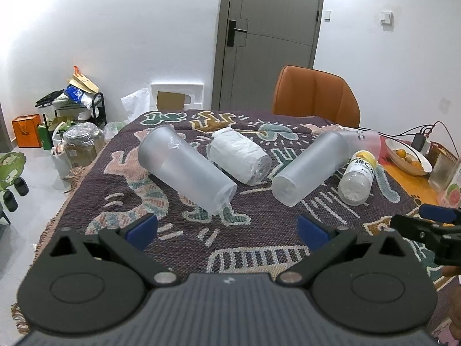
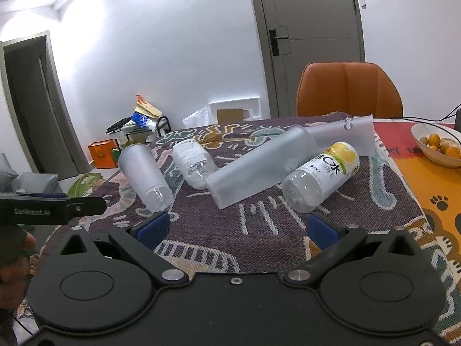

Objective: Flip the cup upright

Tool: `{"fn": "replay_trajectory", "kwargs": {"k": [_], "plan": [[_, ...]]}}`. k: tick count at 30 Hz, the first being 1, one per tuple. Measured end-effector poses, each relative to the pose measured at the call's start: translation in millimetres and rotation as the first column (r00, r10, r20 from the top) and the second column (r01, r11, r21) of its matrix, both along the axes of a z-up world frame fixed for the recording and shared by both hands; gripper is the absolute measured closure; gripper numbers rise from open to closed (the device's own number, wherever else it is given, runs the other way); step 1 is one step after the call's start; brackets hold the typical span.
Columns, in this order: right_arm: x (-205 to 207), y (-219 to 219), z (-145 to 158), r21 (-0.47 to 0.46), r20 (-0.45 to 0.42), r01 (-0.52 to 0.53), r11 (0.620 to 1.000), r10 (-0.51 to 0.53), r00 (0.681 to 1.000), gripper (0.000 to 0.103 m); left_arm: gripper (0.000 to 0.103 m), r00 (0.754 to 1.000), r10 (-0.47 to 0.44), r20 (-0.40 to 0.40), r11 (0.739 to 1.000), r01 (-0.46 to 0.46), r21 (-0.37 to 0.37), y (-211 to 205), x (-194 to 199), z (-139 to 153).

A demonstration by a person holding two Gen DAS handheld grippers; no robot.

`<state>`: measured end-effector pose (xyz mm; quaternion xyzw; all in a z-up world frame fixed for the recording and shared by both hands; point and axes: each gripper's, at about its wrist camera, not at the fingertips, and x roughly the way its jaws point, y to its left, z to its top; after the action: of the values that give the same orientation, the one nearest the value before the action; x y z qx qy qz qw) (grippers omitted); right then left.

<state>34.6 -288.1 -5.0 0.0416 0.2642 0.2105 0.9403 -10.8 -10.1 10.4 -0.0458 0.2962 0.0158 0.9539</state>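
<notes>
Cups lie on their sides across your bench: a frosted cup (image 1: 184,167) at the left with its base toward you, and a second frosted cup (image 1: 309,167) right of centre, also base toward you. A third frosted cup (image 2: 345,135) lies behind the second one, and the two touch where they cross. Between the left cup and the second cup sits a paper-wrapped clear bottle (image 1: 239,155), tipped over. Just right of the second cup, touching it, lies a lemon-labelled bottle (image 2: 319,178), base toward you.

All of this rests on a patterned woven cloth (image 1: 259,236) over the bench. Your left gripper (image 1: 227,230) is spread wide, blue pads empty, hovering short of the left cup. Your right gripper (image 2: 237,227) is likewise wide open and holds nothing, near the lemon-labelled bottle. Farther out stand an orange chair (image 1: 315,98), a bowl of fruit (image 2: 435,144) and a grey door (image 1: 270,37).
</notes>
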Motion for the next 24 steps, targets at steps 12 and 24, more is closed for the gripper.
{"fn": "replay_trajectory", "kwargs": {"k": [12,24], "plan": [[6.7,6.0,-6.1,0.008,-0.011,-0.023,1.000,0.023,1.000,0.000,0.001,1.000,0.011,-0.003,1.000,-0.011,0.012,5.8,2.5,-2.2],[35.1,34.5,-5.5,-0.006,-0.002,-0.094,0.996,0.094,0.996,0.000,0.001,0.996,0.093,0.001,0.996,-0.093,0.016,36.6,15.2,-6.4]]}}
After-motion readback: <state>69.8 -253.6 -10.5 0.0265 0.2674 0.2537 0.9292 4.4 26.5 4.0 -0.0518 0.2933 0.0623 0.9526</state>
